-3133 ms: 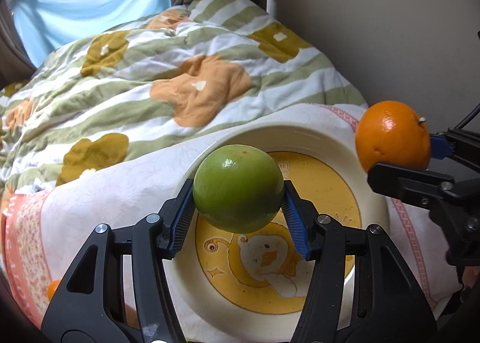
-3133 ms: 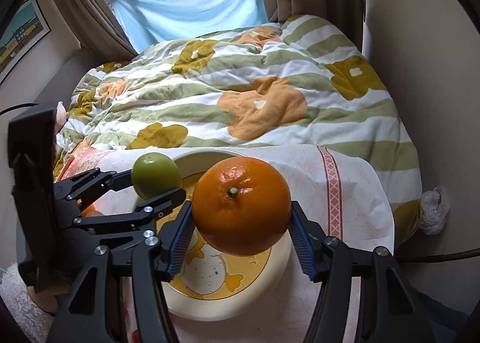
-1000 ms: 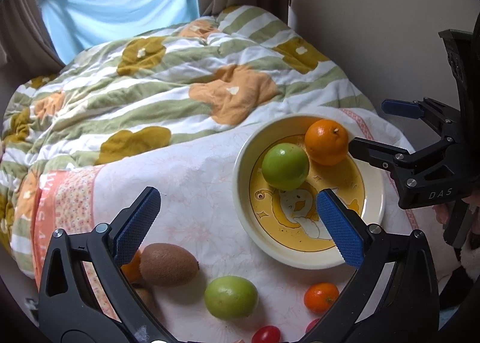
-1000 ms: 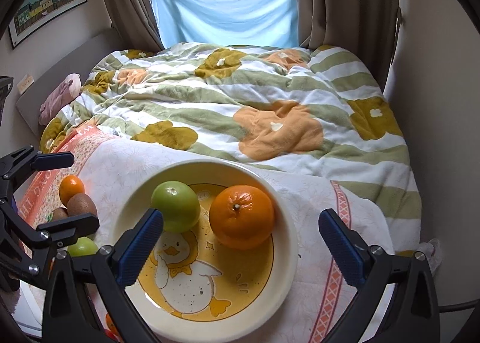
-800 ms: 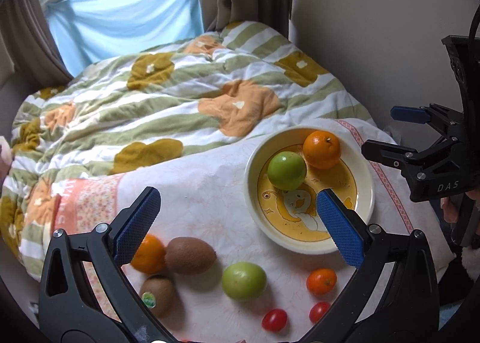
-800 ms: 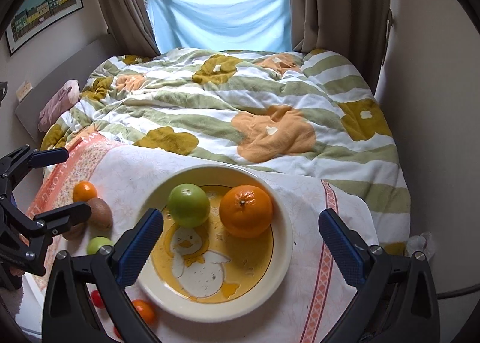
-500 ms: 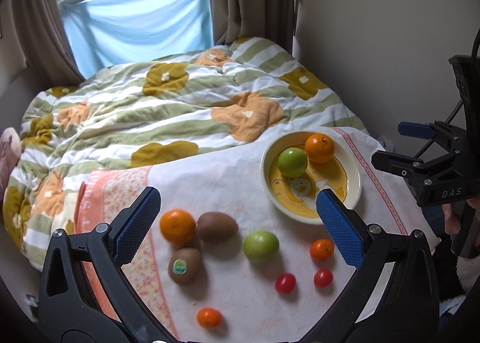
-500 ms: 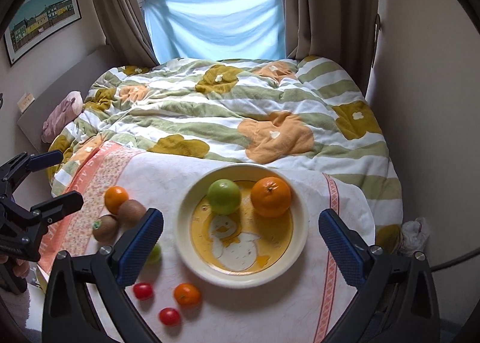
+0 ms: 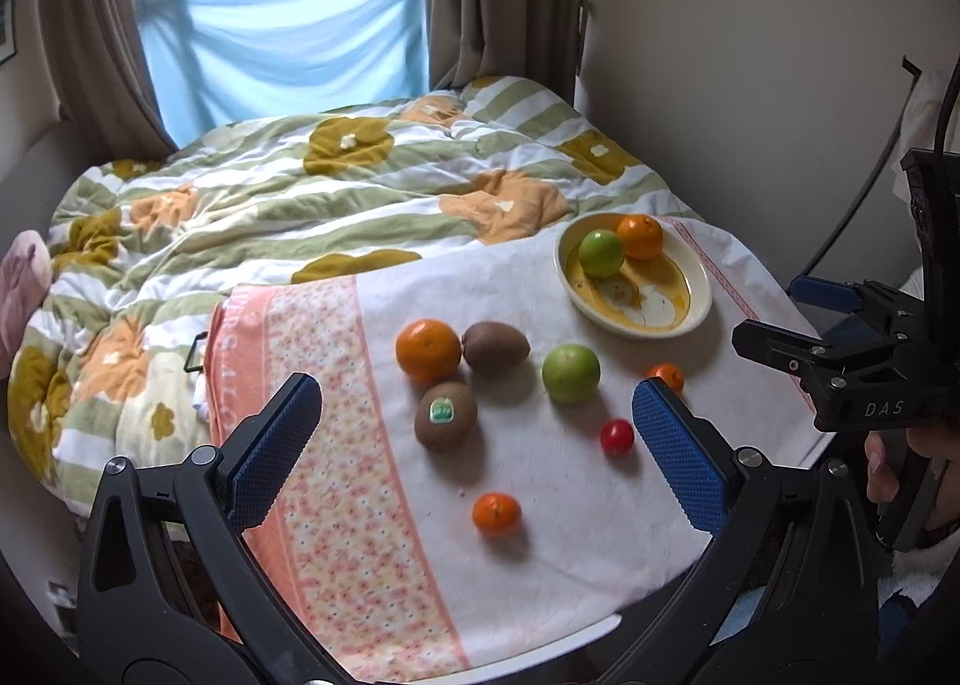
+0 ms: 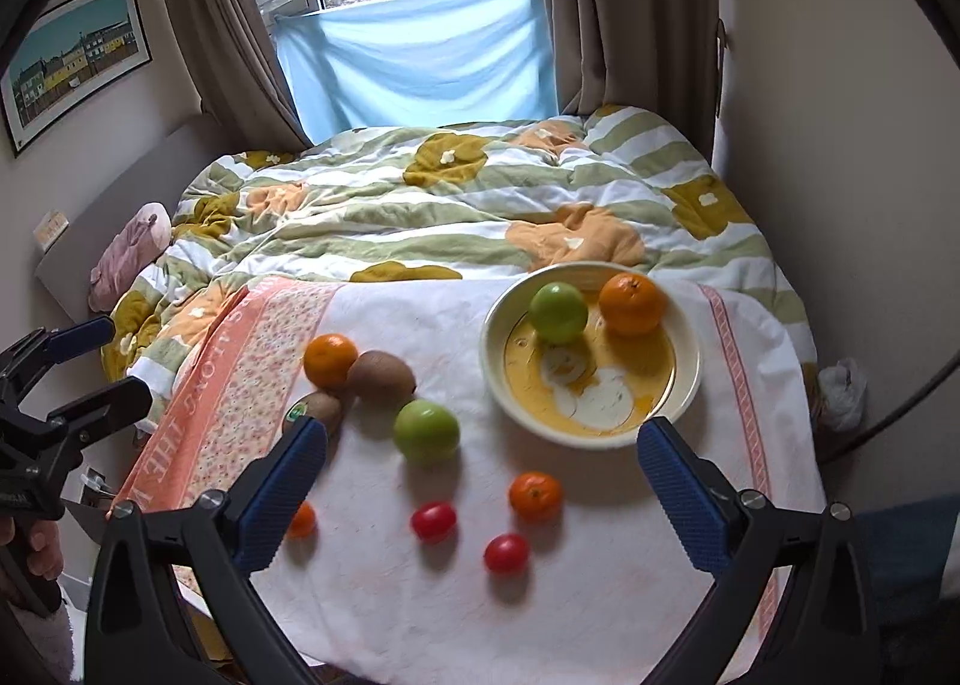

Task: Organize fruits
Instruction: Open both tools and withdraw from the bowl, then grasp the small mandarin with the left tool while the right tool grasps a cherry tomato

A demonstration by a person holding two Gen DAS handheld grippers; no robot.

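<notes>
Both fruits released: green apple [image 10: 559, 311] and orange [image 10: 631, 303] now sit in the plate [image 10: 684, 385], far right. Left gripper [image 9: 474, 439] and right gripper [image 10: 480, 481], withdrawn, gape wide, empty. Loose fruit [image 10: 426, 432] remains on the cloth [image 10: 600, 595], nearer left.

In the right wrist view, the blue-padded left finger [image 10: 282, 496] of the right claw covers part of the brown kiwi with a green sticker [image 10: 318, 408] and half of a small orange mandarin [image 10: 302, 520] behind it. In the left wrist view, the right finger [image 9: 675, 460] of the left claw hides the lower part of another small orange mandarin [image 9: 666, 375], and one of the two red cherry tomatoes is not visible there. The print on the sticker [image 9: 442, 410] is too small to read. The near edge of the white cloth [image 9: 570, 553] goes behind the black claw frame. The person's hand [image 9: 885, 469] is cut at the right border.
</notes>
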